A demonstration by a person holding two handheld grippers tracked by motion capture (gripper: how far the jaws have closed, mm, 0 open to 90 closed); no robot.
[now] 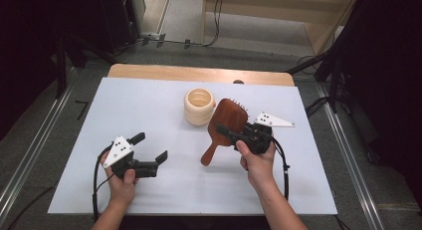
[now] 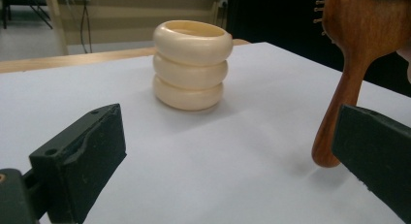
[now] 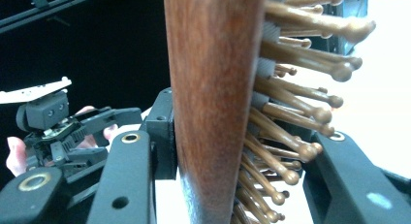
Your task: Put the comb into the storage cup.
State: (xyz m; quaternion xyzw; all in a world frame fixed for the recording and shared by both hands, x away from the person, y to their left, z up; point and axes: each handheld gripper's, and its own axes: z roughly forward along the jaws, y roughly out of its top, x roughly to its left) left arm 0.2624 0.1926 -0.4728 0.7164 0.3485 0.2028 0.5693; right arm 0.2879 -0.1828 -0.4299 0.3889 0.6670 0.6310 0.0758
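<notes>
Right gripper (image 1: 238, 133) pinches head of wooden hairbrush (image 1: 225, 125), handle slanting down toward table (image 1: 149, 100), tip near or on surface. Left gripper (image 1: 151, 151) jaws spread, empty, pointing at brush from its left; cream ringed pot (image 1: 199, 106) just behind brush. Handle lies nearer left hand. Right gripper view shows bristles against one jaw, wood back against other; left gripper view shows handle tip by its jaw.

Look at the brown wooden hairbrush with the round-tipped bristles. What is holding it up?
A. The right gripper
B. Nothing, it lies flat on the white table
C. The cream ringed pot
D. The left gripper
A: the right gripper has its black jaws shut on the head of the brown wooden hairbrush, one against the wooden back and one on the bristle side, while the left gripper is open and apart from it.
</notes>
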